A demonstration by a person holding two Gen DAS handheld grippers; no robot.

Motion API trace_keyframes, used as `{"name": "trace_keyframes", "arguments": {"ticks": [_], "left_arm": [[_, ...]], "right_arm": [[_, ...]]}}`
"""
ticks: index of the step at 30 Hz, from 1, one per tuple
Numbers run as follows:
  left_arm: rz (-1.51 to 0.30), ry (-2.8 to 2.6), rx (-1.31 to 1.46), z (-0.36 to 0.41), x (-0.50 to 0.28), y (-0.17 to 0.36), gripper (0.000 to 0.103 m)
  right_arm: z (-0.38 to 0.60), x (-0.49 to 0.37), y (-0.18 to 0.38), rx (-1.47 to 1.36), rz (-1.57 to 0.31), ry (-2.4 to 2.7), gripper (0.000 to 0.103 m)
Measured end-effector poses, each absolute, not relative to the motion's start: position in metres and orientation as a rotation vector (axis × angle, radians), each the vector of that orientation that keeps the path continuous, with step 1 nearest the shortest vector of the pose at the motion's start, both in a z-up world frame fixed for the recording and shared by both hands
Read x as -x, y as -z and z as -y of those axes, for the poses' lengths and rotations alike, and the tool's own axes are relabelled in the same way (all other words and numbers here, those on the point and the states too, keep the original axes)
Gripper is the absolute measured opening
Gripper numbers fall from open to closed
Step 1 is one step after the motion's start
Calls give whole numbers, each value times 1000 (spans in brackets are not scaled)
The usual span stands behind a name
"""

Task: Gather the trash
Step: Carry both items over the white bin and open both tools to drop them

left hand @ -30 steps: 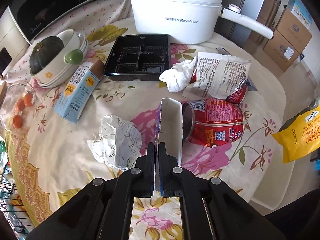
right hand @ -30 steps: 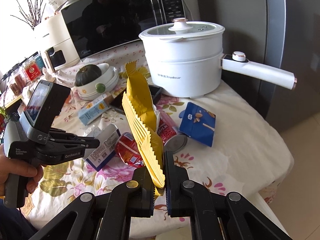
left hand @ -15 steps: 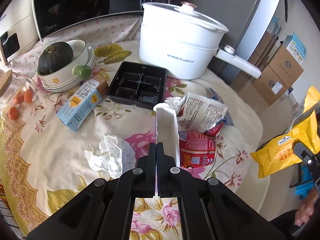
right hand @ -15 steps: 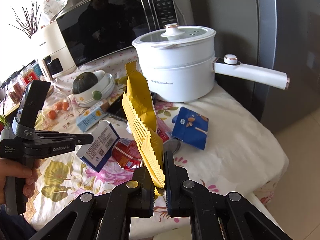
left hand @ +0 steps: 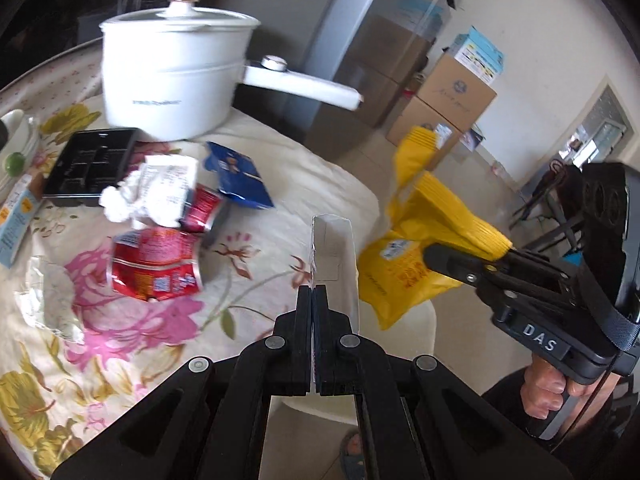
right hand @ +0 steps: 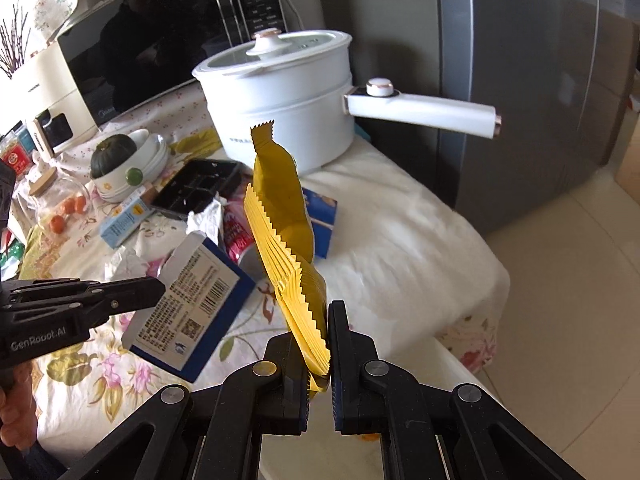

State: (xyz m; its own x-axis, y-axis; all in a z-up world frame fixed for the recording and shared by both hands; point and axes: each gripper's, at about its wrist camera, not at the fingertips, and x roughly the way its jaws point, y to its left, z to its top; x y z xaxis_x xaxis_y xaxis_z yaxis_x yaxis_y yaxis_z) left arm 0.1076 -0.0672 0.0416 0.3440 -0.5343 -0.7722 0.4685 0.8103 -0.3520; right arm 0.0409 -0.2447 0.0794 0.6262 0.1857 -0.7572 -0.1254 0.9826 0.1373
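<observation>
The left gripper [left hand: 312,300], clamping the blue-and-white carton [right hand: 192,300], is swinging off the table [left hand: 320,176] toward 3 o'clock. The right gripper [right hand: 318,344] is still pinching the yellow wrapper [right hand: 288,236]. Both pieces are probably heading binward; the red wrappers [left hand: 154,268] remain at 10 o'clock.

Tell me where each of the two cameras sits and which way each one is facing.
Left wrist: sits on the left gripper, looking along its shut fingers across the floral tablecloth toward the white lidded electric pot; the open blue-and-white cardboard box is clamped, and the right gripper and right hand show.
Right wrist: sits on the right gripper, which pinches yellow zigzag-edged snack wrappers, facing the black microwave; the left gripper enters from the left.
Shared: pot, box, wrappers, black plastic tray.
</observation>
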Motion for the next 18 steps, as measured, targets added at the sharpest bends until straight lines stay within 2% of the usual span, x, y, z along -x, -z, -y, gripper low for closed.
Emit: {"name": "trace_keyframes", "arguments": {"ticks": [8,16,18], "left_arm": [[-1137,708,-64,123,-85,10,0],[-1157,701,-102,138,-84,23,2],[-1160,696,-97,137,-85,24,2]], "right_arm": [[256,-39,-37,-36,-1038,-102,8],[268,-35,-12,-14,-1131,-20,9],[268,-37,-12,-9,-1140,-2,20]]}}
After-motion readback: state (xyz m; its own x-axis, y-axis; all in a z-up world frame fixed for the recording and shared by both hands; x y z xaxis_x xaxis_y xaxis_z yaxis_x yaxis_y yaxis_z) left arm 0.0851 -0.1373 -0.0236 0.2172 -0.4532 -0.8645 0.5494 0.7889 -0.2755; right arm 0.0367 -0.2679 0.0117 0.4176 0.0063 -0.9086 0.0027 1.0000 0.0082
